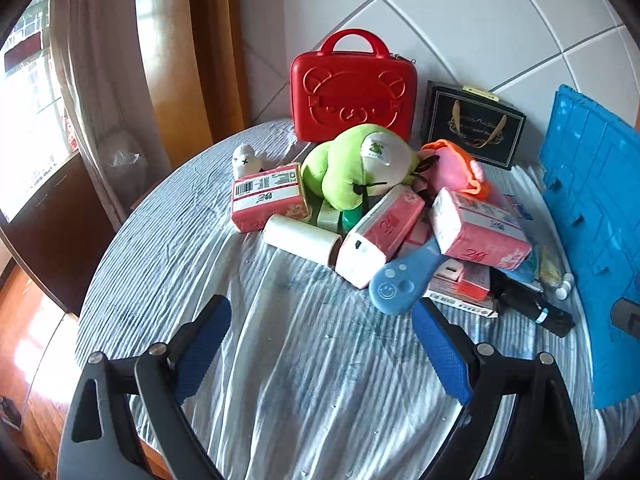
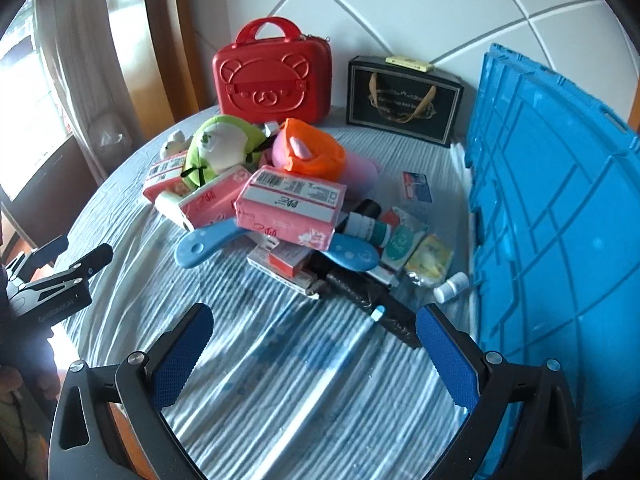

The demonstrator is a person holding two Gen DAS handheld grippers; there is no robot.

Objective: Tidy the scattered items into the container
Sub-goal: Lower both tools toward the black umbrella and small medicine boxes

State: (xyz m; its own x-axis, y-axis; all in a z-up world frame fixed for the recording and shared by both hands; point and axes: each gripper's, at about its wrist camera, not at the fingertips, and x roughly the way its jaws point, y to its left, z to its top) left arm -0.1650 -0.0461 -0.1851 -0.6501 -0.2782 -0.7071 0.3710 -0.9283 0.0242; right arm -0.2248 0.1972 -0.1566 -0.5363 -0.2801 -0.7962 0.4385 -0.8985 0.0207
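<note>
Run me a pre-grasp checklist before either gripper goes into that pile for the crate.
1. Left gripper open, holding nothing: ok.
2. Right gripper open, holding nothing: ok.
3. Striped cloth in front of both grippers free of items: ok.
4. Blue crate in reach at the right: ok; whether its opening is accessible: cannot tell.
5. Pile stable: not ok; a pink tissue pack lies tilted on the blue brush and boxes.
6. Loose item near the crate: white bottle lies apart, ok to pick first.

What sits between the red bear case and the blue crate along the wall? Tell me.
A black gift box with gold ribbon handles stands between the red bear case and the blue crate, clearest in the right wrist view.
</note>
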